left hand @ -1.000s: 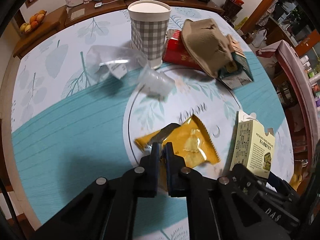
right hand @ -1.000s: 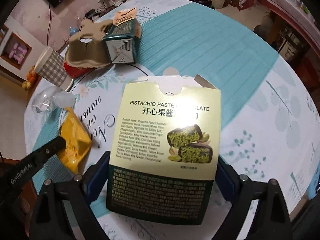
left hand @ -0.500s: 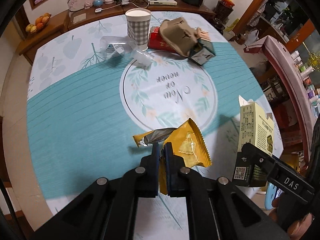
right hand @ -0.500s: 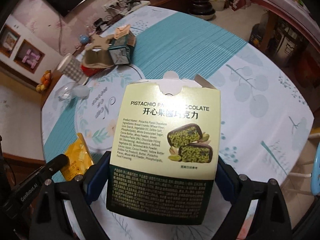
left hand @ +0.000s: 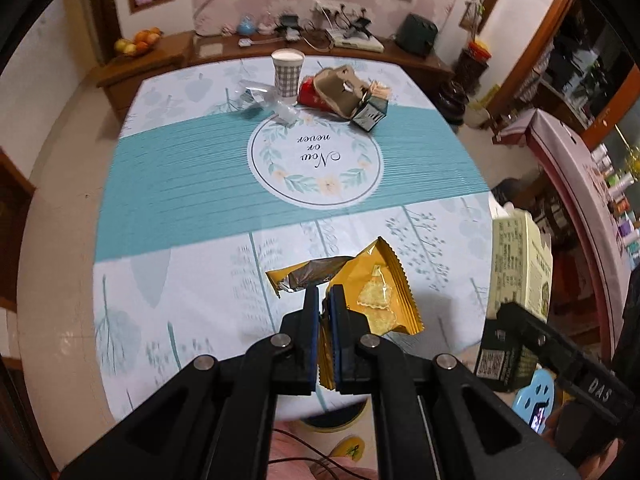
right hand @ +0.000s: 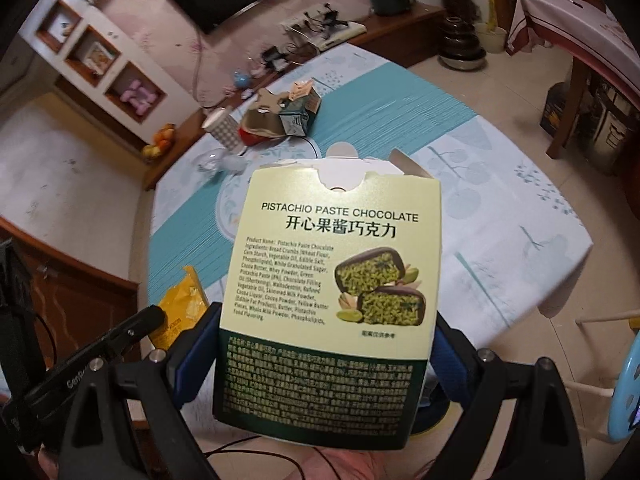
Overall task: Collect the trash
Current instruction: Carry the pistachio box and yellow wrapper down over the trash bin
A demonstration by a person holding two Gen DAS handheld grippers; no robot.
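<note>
My left claw (left hand: pixel 324 294) pinches the yellow wrapper (left hand: pixel 376 288); my right claw (right hand: pixel 320 344) clamps the chocolate box (right hand: pixel 332 264). Both hang over the table's (left hand: pixel 180 184) near edge, with open floor beneath. The checked cup (left hand: pixel 287 70), crumpled plastic (left hand: pixel 256 96) and cartons (left hand: pixel 352 96) remain, far side.

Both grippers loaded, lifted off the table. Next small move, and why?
Probably carry both pieces past the table's near edge toward wherever trash goes; no bin is clearly visible. The left gripper is shut on the yellow wrapper, the right gripper clamps the pistachio chocolate box, so neither can pick more. The checked cup and cartons wait at the far side.
</note>
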